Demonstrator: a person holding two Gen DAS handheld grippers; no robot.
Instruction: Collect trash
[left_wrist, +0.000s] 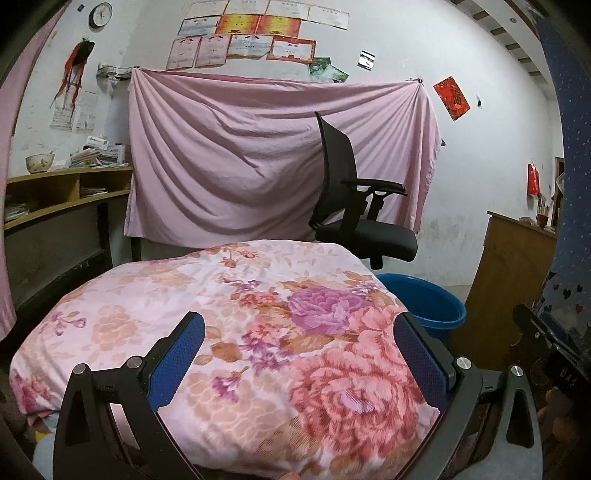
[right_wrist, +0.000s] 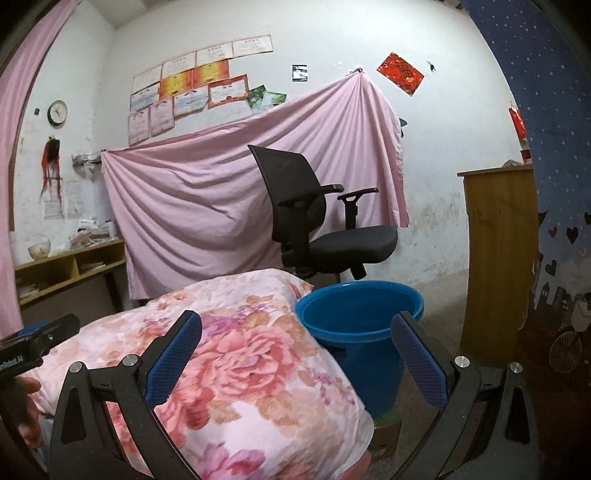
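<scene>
We see a pink sheet (left_wrist: 258, 155) draped on the wall, then a floral quilt (left_wrist: 236, 332) under both tongs. The blue bucket (right_wrist: 360, 321) stands just beside the quilt, ahead of the right tongs (right_wrist: 295, 354) and right of the left tongs (left_wrist: 299, 350). Both tongs are spread wide, empty.

Dim, even indoor light with a cool violet cast, no visible lamp, soft shadows only; strong fisheye bending, dark vignette at corners; white wall (left_wrist: 461, 184) evenly lit, no glare; flowered quilt (left_wrist: 258, 332) slightly soft, mild grain throughout
</scene>
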